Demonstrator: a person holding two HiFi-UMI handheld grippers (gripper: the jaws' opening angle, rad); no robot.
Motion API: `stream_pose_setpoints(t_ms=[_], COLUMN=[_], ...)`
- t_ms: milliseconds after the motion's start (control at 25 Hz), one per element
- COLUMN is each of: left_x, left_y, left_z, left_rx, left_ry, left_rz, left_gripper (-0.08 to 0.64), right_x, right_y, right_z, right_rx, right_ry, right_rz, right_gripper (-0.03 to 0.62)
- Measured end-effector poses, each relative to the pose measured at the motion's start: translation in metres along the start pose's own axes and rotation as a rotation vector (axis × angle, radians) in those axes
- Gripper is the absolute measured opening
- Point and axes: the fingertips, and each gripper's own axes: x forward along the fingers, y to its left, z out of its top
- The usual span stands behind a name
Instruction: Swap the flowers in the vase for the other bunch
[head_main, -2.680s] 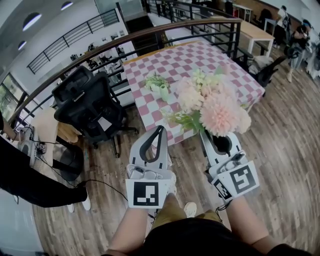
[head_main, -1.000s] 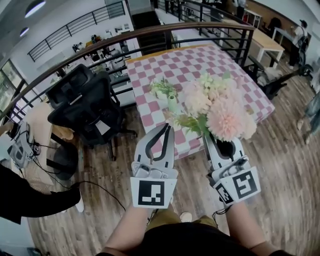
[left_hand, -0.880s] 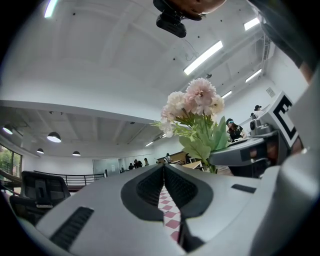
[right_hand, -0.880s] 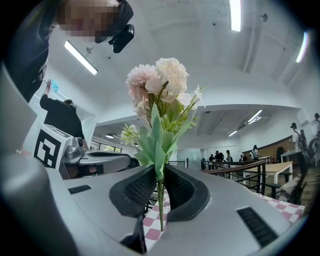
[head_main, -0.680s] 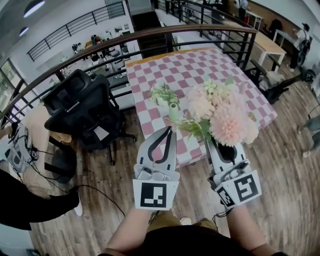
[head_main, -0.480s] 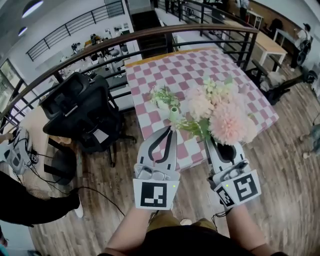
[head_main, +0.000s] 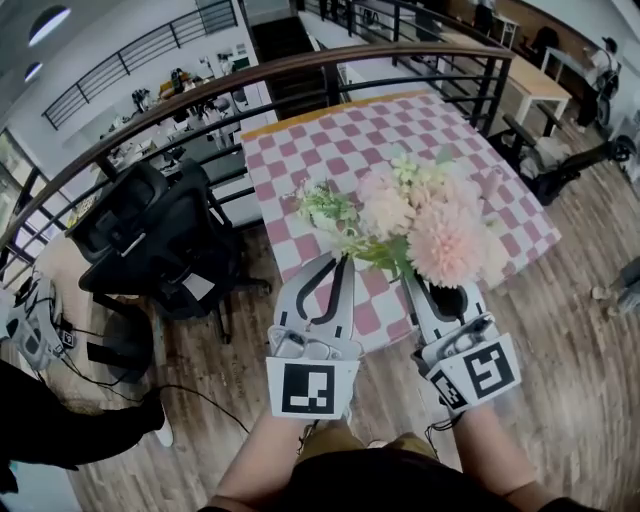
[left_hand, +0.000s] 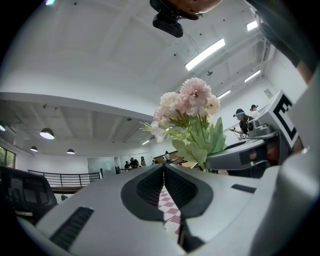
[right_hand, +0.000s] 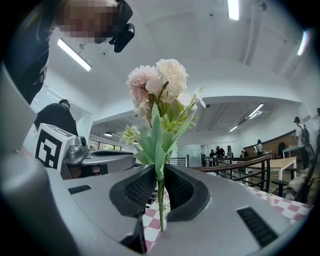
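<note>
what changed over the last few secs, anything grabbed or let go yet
Both grippers moved forward toward the table, and their tips now show over its near edge. The pink bunch has come close beside the white flowers. Nothing was grabbed or let go. The right gripper is still shut on the bunch's stem, the left gripper is still shut and empty, and the white flowers are still on the table.

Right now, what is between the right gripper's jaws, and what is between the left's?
Right gripper view: the green stem of the pink bunch stands clamped between the jaws of the right gripper. Left gripper view: the left gripper has its jaws together, with nothing between them.
</note>
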Motion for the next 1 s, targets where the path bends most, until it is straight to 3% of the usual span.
stream_pose_setpoints(t_ms=[1000], left_x=[0.047], left_y=[0.044], left_z=[-0.031], left_rx=[-0.015], left_ry=[0.019], left_rz=[-0.030], left_gripper=[0.009], right_x=[0.068], right_y=[-0.021], right_z=[-0.010], right_rx=[0.023], right_ry=[0.007], right_rz=[-0.012], right_gripper=[0.063])
